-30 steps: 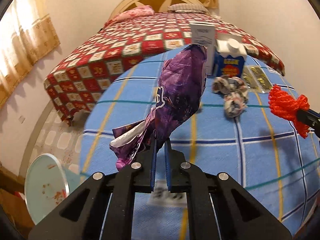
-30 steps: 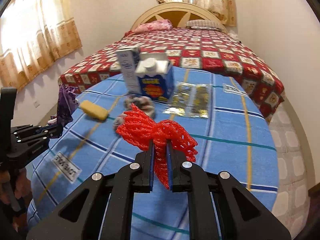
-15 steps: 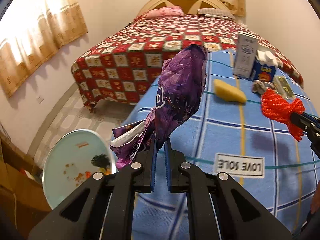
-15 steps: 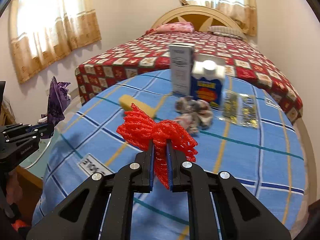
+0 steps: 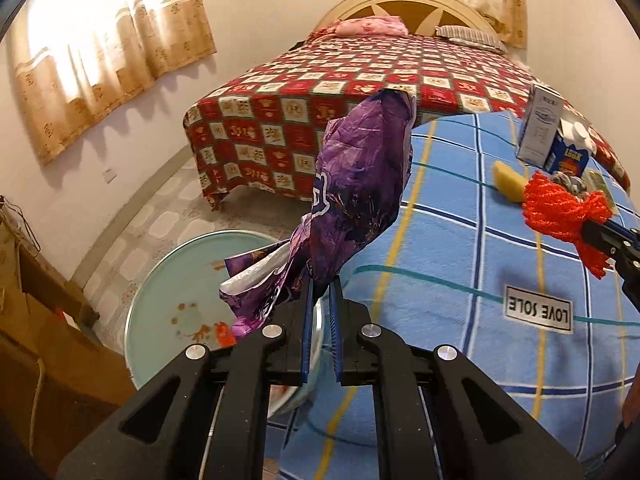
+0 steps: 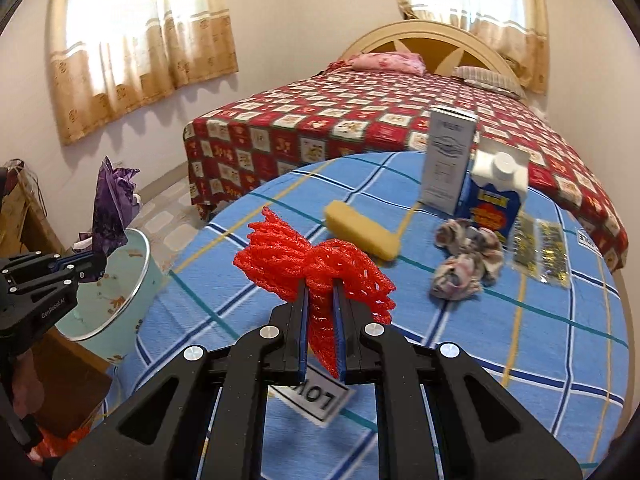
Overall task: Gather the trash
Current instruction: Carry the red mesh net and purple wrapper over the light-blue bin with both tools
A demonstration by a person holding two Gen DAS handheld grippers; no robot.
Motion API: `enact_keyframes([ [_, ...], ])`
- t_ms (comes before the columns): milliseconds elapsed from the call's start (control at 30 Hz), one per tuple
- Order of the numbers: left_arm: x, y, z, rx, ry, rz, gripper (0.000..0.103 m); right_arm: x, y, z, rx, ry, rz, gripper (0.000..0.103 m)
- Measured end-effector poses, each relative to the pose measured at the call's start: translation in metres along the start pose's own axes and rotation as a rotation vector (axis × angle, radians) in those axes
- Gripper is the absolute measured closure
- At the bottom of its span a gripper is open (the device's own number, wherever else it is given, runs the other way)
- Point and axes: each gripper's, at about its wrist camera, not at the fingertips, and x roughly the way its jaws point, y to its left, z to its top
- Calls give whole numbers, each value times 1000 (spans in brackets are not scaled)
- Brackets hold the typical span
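Note:
My left gripper (image 5: pixel 322 280) is shut on a crumpled purple wrapper (image 5: pixel 360 196), which it holds above the pale green waste bin (image 5: pixel 168 280) beside the table. In the right wrist view the same wrapper (image 6: pixel 112 204) hangs over the bin (image 6: pixel 120 280) at the far left. My right gripper (image 6: pixel 321 288) is shut on a red foam net (image 6: pixel 304 260) above the blue checked tablecloth (image 6: pixel 520 340). That red net (image 5: pixel 560 208) also shows at the right edge of the left wrist view.
On the table lie a yellow sponge (image 6: pixel 362 234), a crumpled tissue wad (image 6: pixel 468 264), a blue milk carton (image 6: pixel 494 196), a white carton (image 6: pixel 450 164) and foil sachets (image 6: pixel 540 252). A bed with a red checked cover (image 6: pixel 360 116) stands behind. Brown cardboard boxes (image 5: pixel 36 320) sit left of the bin.
Both grippers have swung left with their loads. The purple wrapper has gone from over the tablecloth to over the bin, and the bin has come into fuller view.

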Motion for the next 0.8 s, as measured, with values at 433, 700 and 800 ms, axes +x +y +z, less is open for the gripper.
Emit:
enact_keyframes([
  [433, -4, 41, -11, -48, 5, 64, 95, 16, 42, 8, -63, 12, 45, 92],
  [700, -5, 58, -18, -64, 8, 89, 95, 21, 64, 11, -100, 11, 69, 92],
  [800, -5, 62, -20, -70, 8, 97, 95, 22, 71, 12, -111, 10, 76, 92],
])
